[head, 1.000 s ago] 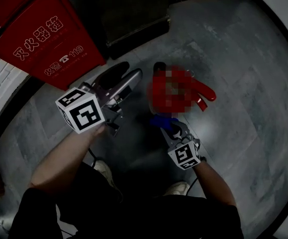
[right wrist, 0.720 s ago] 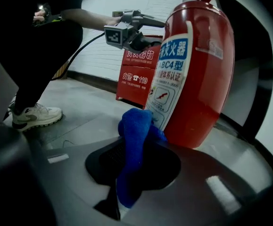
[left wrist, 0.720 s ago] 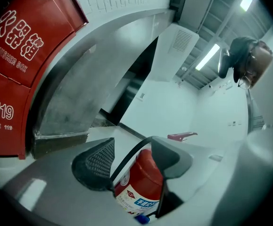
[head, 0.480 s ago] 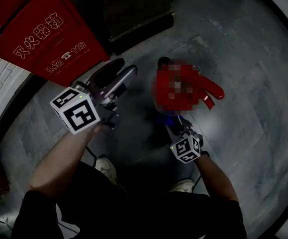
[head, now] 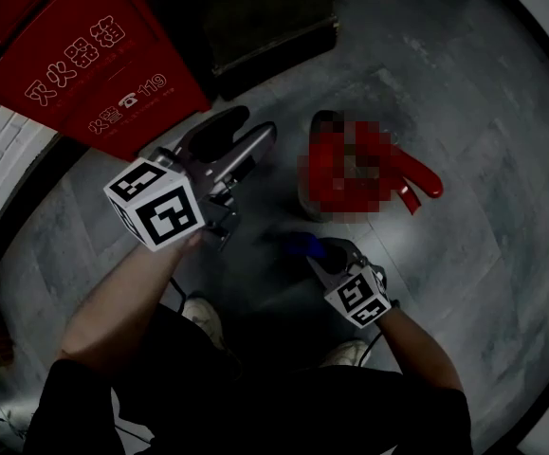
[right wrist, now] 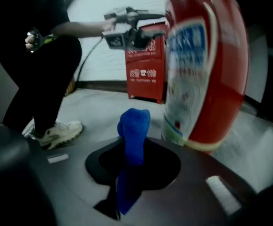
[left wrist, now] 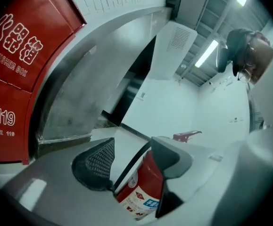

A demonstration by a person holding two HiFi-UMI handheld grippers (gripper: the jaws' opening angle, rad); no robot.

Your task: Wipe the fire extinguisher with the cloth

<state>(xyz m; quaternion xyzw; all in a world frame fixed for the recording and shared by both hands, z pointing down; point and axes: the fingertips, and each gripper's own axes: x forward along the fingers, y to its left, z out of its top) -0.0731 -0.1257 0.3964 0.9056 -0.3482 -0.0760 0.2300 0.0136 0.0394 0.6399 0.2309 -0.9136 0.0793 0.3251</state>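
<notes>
The red fire extinguisher (right wrist: 207, 65) stands on the grey tiled floor (head: 464, 83), and both claws sit on the person's side of it. The right gripper (right wrist: 134, 149) is pinched tight on a blue cloth (right wrist: 134, 124), which pokes up out of the closed jaws in a bunched wad. From that gripper's view the extinguisher's labelled cylinder rises just right of the cloth and a little beyond it, with a gap between them, so the cloth is not on the metal. From the head view the cloth lies near the extinguisher's base, on the person's side.

The left gripper (head: 236, 138) hangs to the extinguisher's left with its jaws spread wide. In its own view the cylinder and a black hose (left wrist: 131, 166) show through the gap, but neither pad presses on them. A red fire extinguisher box (head: 94, 64) stands further left, well apart from the extinguisher.
</notes>
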